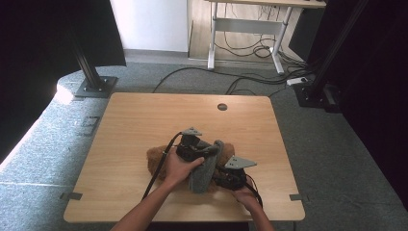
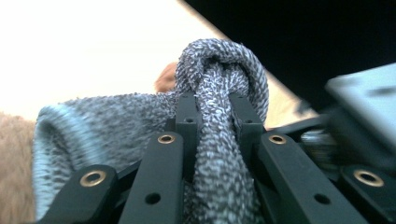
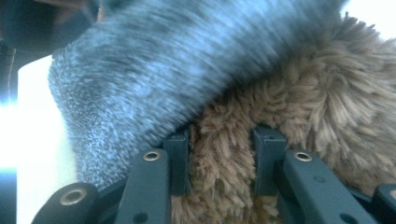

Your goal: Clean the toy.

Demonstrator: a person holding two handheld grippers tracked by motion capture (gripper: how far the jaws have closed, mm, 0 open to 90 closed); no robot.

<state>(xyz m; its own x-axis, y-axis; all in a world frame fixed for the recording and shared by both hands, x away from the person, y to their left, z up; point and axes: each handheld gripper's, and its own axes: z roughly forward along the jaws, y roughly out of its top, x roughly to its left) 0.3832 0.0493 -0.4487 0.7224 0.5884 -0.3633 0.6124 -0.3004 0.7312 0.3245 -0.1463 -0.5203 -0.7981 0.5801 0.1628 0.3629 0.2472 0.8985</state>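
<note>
Near the lower middle of the high view, on the wooden table (image 1: 144,120), a grey knitted cloth (image 1: 204,168) is lying draped over a brown fluffy cloth (image 1: 156,159), and both claws are working at that pile; the left gripper (image 1: 195,147) is sitting just left of the grey cloth's upper end, with the person's left hand (image 1: 178,168) wrapped around its body and a black cable (image 1: 156,175) trailing down toward the lower left of the frame; the right gripper (image 1: 228,175) is lying at the lower right of the pile, with the right hand (image 1: 245,195) behind it near the table's front edge; in the left gripper view the jaws are pinching a thick fold of the grey knitted cloth (image 2: 217,140), which is bulging up between them and looping over into a rounded knot-like bunch at the centre of the frame, while more of the same cloth is spreading toward the lower left; a bit of the brown fluffy cloth (image 2: 14,186) is showing at the far left edge; in the right gripper view the jaws are clamping a tuft of the brown fluffy cloth (image 3: 219,177) at the bottom centre, its pile squeezed between the two pads; the grey knitted cloth (image 3: 163,70) is lying across the upper left of that frame, resting against the brown one.
</note>
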